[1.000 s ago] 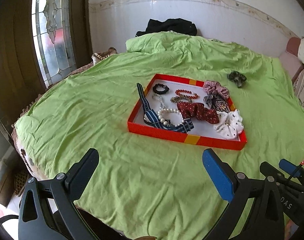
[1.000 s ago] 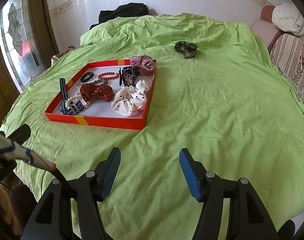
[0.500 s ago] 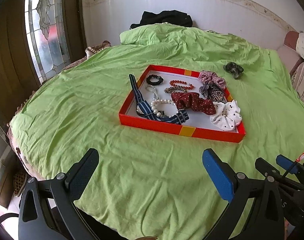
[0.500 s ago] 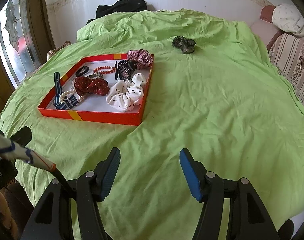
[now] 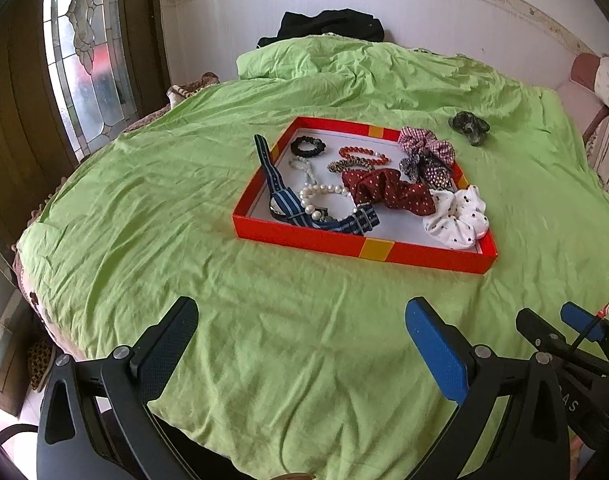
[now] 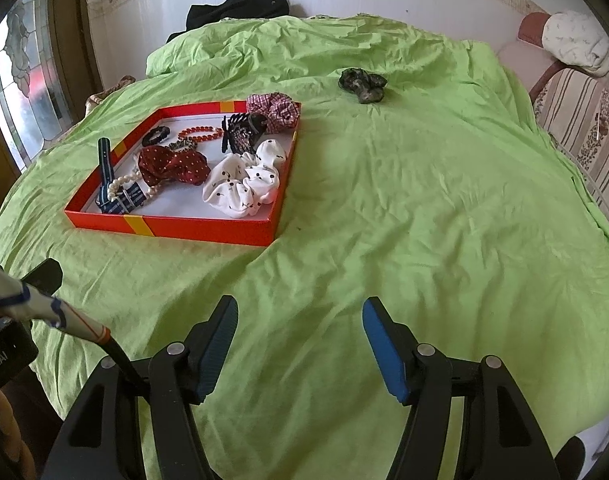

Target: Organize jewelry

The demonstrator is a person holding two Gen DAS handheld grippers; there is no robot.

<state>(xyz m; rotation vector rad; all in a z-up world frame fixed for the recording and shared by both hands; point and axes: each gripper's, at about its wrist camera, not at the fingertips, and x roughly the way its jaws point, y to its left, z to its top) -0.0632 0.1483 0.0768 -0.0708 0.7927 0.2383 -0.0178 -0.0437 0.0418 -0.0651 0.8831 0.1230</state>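
My left tool [image 5: 300,344] and right tool [image 6: 298,344] gape empty over green bedspread [image 6: 424,200]. Red tray [image 6: 172,226] holds scrunchies, beads, pearls; dark scrunchie [image 6: 362,84] lies apart beyond it.

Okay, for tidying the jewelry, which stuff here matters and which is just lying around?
Part of the job:
red tray
pearl necklace
red bead bracelet
dark scrunchie out on the sheet

Just lying about:
black clothing
white cloth on the chair
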